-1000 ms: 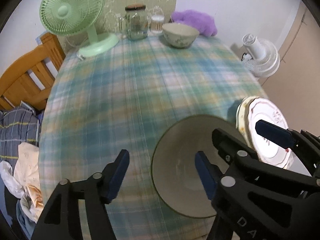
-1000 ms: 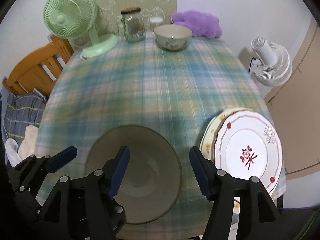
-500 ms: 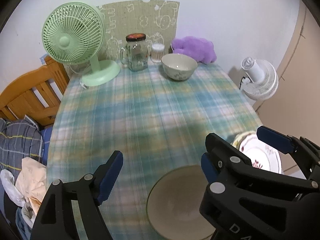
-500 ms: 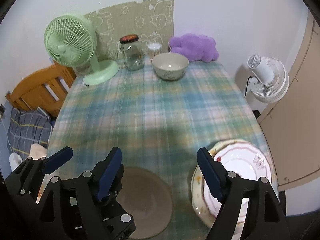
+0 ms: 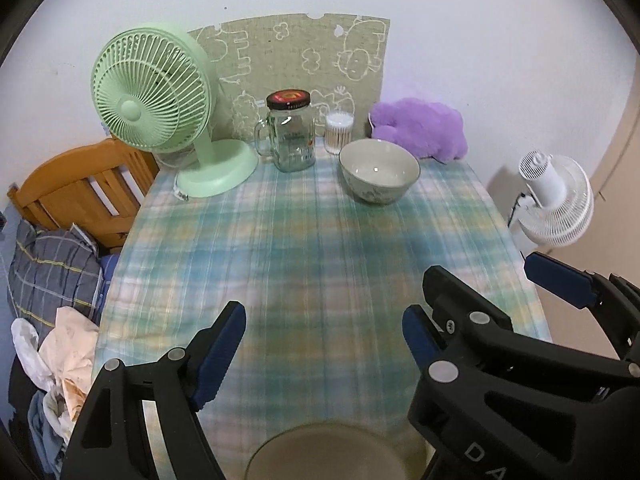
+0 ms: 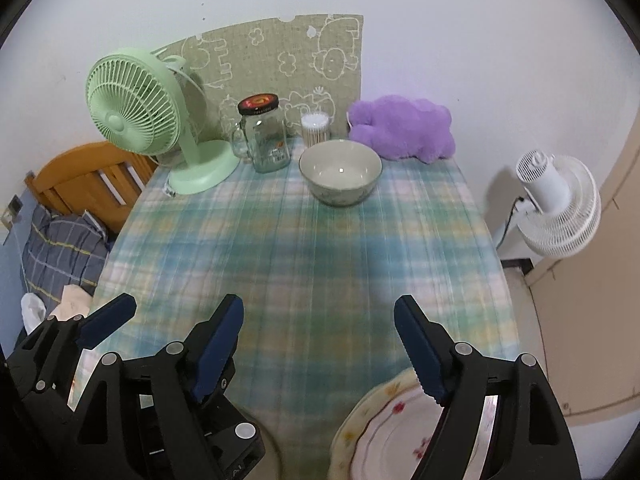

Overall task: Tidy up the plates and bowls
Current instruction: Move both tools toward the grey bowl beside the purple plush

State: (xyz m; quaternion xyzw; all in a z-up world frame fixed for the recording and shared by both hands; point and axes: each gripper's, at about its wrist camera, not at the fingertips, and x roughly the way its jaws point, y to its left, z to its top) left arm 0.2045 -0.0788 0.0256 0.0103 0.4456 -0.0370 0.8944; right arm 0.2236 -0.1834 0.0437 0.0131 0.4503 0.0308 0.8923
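Both grippers—left [image 5: 322, 334], right [image 6: 318, 330]—gape empty, jaws just widened. Between pickups; next prob. floral bowl [image 5: 379, 170] at far end—needs long reach fwd.

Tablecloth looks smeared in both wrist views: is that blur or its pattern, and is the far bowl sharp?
Left wrist: tablecloth plaid is motion-smeared, far bowl and jar are fairly crisp. Right wrist: same smear, bowl sharp, with fisheye bending the edges.

Soft even light; tablecloth [image 5: 312, 240] motion-blurred, fisheye edges curved and dark.
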